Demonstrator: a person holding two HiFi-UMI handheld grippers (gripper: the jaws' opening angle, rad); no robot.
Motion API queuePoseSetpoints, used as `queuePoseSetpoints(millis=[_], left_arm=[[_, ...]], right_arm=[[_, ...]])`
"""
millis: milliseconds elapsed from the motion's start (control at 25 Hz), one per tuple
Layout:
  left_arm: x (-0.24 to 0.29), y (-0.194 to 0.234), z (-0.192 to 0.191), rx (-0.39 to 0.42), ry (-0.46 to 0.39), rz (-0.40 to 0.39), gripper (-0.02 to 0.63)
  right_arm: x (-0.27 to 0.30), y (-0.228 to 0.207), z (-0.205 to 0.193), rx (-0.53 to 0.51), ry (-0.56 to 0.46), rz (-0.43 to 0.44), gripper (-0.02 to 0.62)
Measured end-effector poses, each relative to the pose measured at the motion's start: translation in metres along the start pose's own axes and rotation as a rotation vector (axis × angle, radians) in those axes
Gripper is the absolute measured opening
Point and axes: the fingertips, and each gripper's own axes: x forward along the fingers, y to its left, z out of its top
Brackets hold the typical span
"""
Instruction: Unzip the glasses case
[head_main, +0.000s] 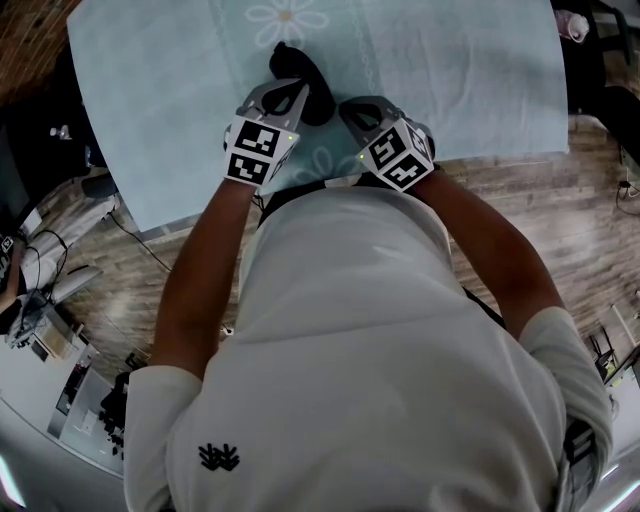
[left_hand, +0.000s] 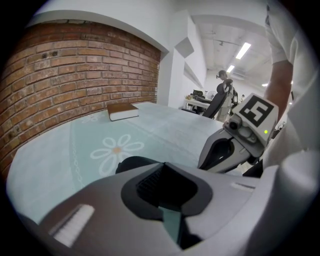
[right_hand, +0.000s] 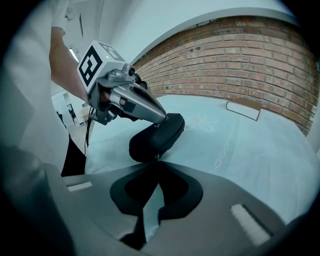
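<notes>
**No wording legible anywhere**

Faint pale lettering on the black glasses case (right_hand: 156, 135), too small to read. Black-and-white square markers on the cubes of the left gripper (head_main: 297, 92) and the right gripper (head_main: 348, 108): coded patterns only, no letters. Small black emblem low on the white shirt (head_main: 218, 457), wordless.

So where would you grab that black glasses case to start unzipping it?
Probably the small zipper pull at the rounded near end of the glasses case, coming in low from the right gripper. The tab seems to hang there facing it, while the left gripper rests on the top.
</notes>
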Motion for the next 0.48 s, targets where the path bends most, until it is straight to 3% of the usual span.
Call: queuePoseSetpoints(millis=[480], left_arm=[[0.000,-0.003,0.004,-0.055,-0.015,0.004,0.055]], right_arm=[[0.005,-0.015,0.012,-0.046,-0.002,0.057,0.002]])
